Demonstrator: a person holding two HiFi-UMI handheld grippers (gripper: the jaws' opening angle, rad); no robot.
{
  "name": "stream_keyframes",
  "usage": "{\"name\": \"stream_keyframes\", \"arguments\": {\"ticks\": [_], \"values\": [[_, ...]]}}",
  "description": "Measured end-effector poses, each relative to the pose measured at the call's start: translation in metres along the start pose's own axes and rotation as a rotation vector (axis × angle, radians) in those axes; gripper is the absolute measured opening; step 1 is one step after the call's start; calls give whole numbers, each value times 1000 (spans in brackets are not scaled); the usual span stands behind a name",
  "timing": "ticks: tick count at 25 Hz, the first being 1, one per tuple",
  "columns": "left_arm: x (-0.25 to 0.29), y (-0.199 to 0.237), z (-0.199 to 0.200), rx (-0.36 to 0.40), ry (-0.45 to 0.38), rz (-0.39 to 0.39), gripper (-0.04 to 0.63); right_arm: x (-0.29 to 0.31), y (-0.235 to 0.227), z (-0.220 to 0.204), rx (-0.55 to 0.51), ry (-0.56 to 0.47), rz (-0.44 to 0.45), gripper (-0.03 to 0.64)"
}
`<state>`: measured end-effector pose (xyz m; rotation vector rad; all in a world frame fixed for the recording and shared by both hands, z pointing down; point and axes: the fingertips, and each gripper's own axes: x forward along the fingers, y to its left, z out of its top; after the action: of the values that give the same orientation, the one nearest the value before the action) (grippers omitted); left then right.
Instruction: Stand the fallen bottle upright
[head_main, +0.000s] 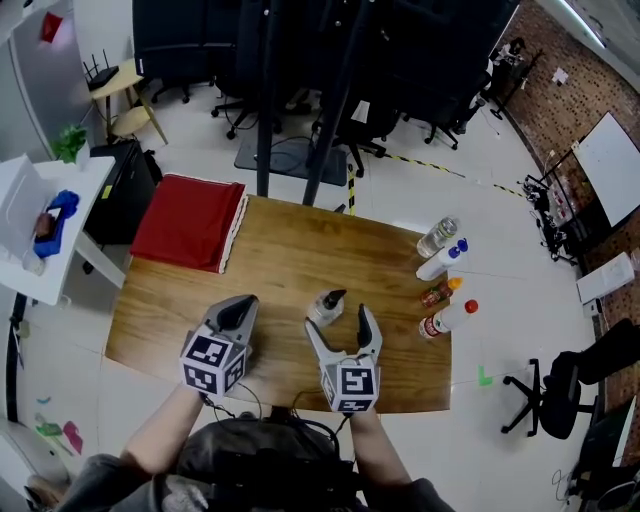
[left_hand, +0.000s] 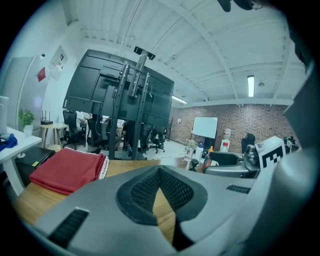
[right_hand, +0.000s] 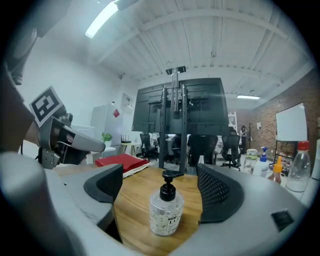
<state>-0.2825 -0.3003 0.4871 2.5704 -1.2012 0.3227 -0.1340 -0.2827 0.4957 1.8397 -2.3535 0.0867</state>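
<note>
Bottle (right_hand: 166, 212): upright, untouched.
Right gripper (right_hand: 160, 176): jaws open, flanking bottle.
Left gripper (left_hand: 160, 171): closed, empty.
Risk: your sideways pullback topples bottle.

Pump bottle (right_hand: 166, 212) between right gripper (right_hand: 160, 189) jaws: label print mostly illegible, "LU" at best. Marker cubes (head_main: 213, 362): square patterns, no text. Rest unreadable.

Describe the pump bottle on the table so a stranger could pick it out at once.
On the wooden table, look near the front middle, away from the red cloth at the far left and the bottles grouped at the right edge. There a small clear bottle stands upright alone before the open right gripper; unlike the others, it has a black pump head.
</note>
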Motion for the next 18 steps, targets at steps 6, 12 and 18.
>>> {"name": "stream_keyframes", "arguments": {"ticks": [6,12,18], "values": [[-48,-6,32,18,-140,8,12,-39,20,41,-3,-101,-55,417],[-97,-23,59,73,-295,13,11,-84,41,80,15,-248,-106,199],[-118,-36,49,75,-307,-41,12,-108,55,79,4,-235,-180,52]]}}
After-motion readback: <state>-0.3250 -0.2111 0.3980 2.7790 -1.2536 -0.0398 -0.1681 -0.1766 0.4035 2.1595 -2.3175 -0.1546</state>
